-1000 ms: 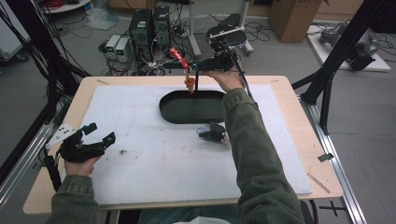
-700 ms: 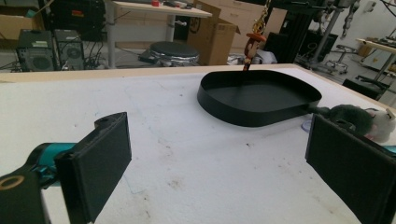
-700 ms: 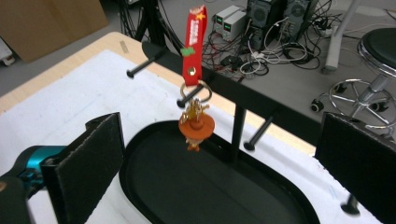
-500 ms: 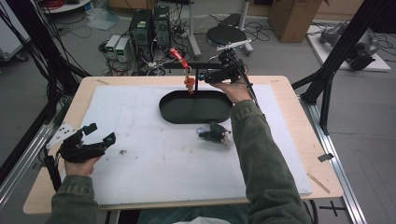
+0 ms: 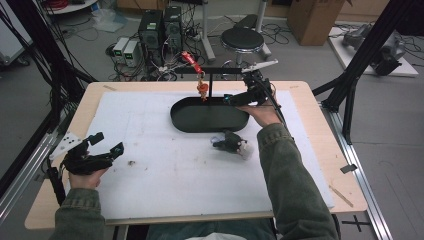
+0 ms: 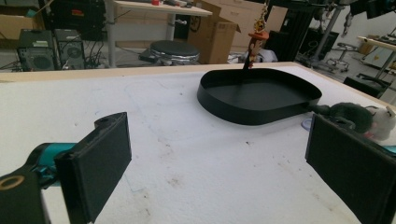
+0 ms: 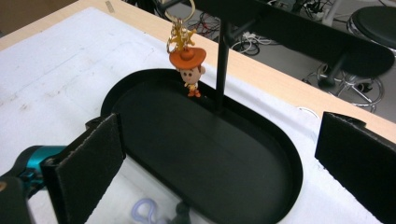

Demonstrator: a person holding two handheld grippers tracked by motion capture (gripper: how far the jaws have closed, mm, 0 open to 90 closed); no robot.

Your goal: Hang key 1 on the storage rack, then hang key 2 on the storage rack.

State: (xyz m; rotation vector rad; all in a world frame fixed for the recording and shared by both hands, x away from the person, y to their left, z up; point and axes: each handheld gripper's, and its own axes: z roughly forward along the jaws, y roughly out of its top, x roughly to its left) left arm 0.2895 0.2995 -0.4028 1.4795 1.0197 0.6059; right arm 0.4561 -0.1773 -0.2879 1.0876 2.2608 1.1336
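High view: right gripper (image 5: 231, 99) hovering over the far right rim of the black oval tray (image 5: 185, 122), fingers spread, nothing between them. Cowboy keychain (image 5: 202, 90) already hanging from the black T-shaped stand (image 5: 210, 85), on the left arm of its crossbar, dangling above the tray's far edge. Second, fuzzy grey-and-white keychain (image 5: 232, 144) lying on the white mat just near of the tray, beside the right sleeve, untouched. Left gripper (image 5: 105, 152) resting at the near left of the counter (image 5: 100, 90), well apart from everything, fingers spread and empty. Judging from this: one charm hung, one probably left to pick up and hang.

Left gripper view: flat black padded fingers (image 6: 100, 163) wide apart over bare, faintly smudged white foam. Beyond, the tray showing a low upright wall and smooth matte floor; plush keychain (image 6: 357, 116) at the right, soft and furry, touching the mat.

Right gripper view: rough, foam-faced fingers (image 7: 91, 158) parted on either side of the tray's near rim. Glossy moulded figure (image 7: 188, 65) with orange hat on a thin metal ring, hanging just left of the slim round post (image 7: 222, 70). Pale loop on the mat at the bottom edge, too blurred to name.
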